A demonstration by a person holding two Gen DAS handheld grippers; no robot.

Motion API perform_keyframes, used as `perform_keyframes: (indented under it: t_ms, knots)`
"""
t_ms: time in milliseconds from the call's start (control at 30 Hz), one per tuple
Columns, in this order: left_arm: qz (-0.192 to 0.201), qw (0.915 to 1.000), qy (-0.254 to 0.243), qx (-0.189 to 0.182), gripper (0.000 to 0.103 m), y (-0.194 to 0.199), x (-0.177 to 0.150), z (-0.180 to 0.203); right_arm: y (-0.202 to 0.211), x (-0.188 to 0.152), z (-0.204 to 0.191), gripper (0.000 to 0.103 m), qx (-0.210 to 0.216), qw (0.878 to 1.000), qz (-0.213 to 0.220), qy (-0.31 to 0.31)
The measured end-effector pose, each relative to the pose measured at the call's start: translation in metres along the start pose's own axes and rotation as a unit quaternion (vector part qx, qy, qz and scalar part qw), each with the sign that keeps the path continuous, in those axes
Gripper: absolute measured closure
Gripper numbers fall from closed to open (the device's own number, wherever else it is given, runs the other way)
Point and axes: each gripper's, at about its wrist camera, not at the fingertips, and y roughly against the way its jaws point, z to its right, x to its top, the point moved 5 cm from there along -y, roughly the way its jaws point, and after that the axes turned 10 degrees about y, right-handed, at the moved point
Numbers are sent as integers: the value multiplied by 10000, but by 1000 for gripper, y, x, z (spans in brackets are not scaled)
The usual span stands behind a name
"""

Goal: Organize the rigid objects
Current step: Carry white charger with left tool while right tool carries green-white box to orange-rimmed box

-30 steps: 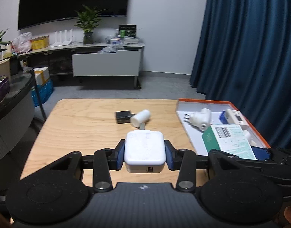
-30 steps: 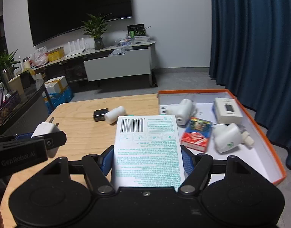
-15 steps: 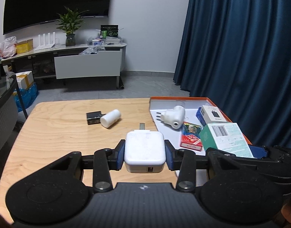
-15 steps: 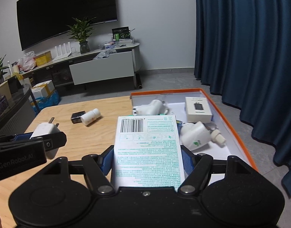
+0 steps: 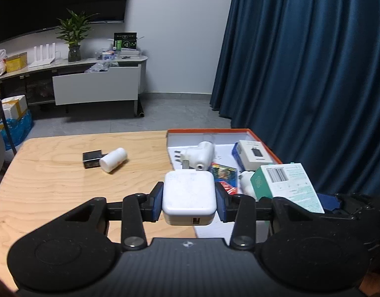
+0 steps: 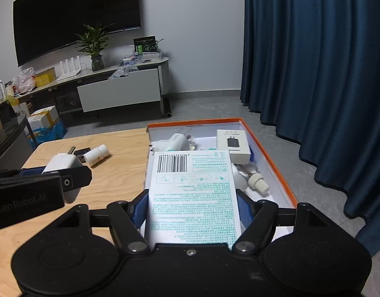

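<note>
My left gripper [image 5: 189, 198] is shut on a white square charger [image 5: 188, 193], held above the table at the left edge of the orange-rimmed box [image 5: 271, 153]. My right gripper [image 6: 192, 210] is shut on a white and green carton [image 6: 193, 193], held over the box [image 6: 276, 170]. The carton also shows in the left wrist view [image 5: 286, 185], and the charger in the right wrist view [image 6: 62, 162]. A white bottle [image 5: 113, 159] and a black adapter [image 5: 91, 159] lie on the wooden table [image 5: 53, 185].
Inside the box lie a white plug adapter [image 5: 198, 154], a white product box [image 5: 255, 154], a red card pack [image 5: 223, 173] and another white adapter [image 6: 252, 180]. Blue curtains [image 5: 313, 74] hang right of the table. A TV cabinet [image 5: 95, 86] stands behind.
Both grippers have moved right with their loads, toward and over the orange box. The bottle and black adapter have not moved on the table.
</note>
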Motion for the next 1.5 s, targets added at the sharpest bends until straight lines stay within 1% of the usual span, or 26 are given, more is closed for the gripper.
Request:
perform_keyframes:
  t_ms: [367,767,1100,1400,1500]
  knots:
    - [-63,9999,-34,-120,60,-7,0,20,0,2,26,19,-197,9998,3,-74]
    - [-114,9998,-37,-171,60,-15,2,30,-8,3,41,19,-290,9995,-24,-79]
    - [-175,9996,-10,-215,60,-25,3,38,-15,9,53,19,-317,9995,-30,-51]
    - [-225,9995,-17,-218,60,-35,3,47,-27,13,68,19,-230,9997,-73,-43]
    - [-239,9995,-17,-209,60,-38,3,49,-30,10,70,19,-192,9998,-97,-58]
